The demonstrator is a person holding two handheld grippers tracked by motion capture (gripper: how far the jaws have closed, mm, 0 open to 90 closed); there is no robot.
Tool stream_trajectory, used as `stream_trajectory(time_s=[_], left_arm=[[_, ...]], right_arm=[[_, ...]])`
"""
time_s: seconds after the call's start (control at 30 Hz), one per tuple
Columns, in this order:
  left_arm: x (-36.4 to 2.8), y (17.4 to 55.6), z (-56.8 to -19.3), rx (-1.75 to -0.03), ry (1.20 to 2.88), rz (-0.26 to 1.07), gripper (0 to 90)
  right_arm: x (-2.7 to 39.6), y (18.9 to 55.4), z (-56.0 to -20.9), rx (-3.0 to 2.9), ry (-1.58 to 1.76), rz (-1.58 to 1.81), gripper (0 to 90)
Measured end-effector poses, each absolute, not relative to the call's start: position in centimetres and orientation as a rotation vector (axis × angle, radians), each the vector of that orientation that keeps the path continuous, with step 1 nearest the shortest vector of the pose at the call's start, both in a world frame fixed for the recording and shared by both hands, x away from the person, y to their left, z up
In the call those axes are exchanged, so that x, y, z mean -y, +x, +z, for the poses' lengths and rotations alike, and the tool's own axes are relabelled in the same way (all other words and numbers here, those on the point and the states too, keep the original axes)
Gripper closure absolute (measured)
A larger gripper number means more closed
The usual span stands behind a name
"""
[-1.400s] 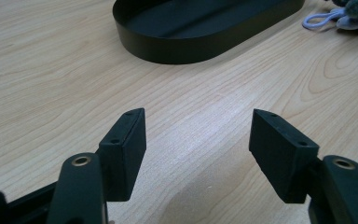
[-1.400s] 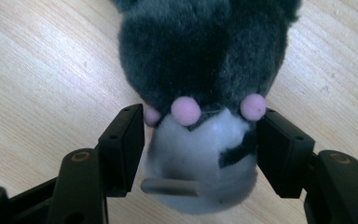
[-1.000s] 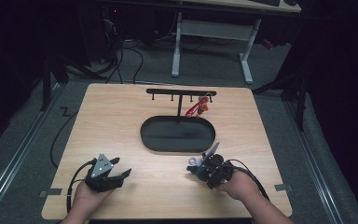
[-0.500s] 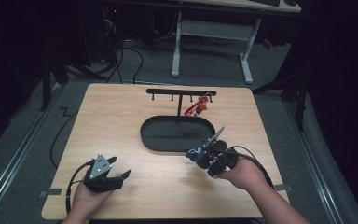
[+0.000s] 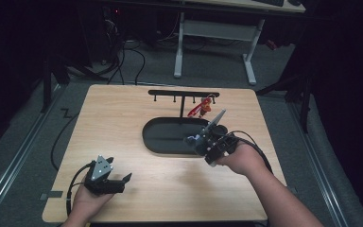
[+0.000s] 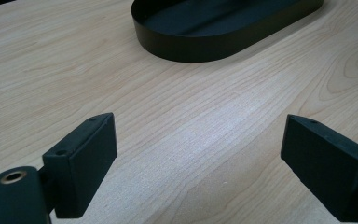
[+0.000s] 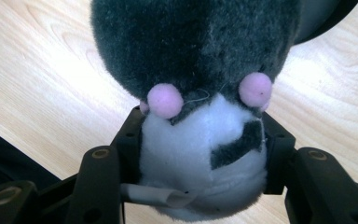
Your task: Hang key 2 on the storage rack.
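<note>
The right gripper [image 7: 200,154] has its jaws closed on a small grey-and-white plush toy [image 7: 200,93] with pink cheeks, squeezing its white lower part. In the high view that gripper [image 5: 212,142] is lifted above the near right rim of a black oval tray [image 5: 163,137] on a wooden table [image 5: 123,118]. Behind the tray stands a hook rack [image 5: 182,94] with a red charm [image 5: 201,109]. The toy probably belongs on a hook, though any loop is hard to make out; a steady, unhurried lift would keep the soft body from slipping. The left gripper [image 6: 200,158] rests near the front edge, jaws wide apart and empty.
</note>
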State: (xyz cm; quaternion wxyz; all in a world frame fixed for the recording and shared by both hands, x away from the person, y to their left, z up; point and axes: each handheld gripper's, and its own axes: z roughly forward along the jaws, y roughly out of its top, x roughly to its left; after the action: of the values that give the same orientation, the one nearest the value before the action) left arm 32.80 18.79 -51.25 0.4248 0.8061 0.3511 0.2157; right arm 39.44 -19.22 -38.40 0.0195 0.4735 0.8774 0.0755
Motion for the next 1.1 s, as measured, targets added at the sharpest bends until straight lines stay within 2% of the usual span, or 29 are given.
stream_trajectory(time_s=[1.1], left_arm=[[-19.4, 32.6, -51.4, -0.894, 2.014, 0.528, 12.5]], right_arm=[[19.5, 43.6, -33.8, -2.663, 1.604, 0.237, 48.2]])
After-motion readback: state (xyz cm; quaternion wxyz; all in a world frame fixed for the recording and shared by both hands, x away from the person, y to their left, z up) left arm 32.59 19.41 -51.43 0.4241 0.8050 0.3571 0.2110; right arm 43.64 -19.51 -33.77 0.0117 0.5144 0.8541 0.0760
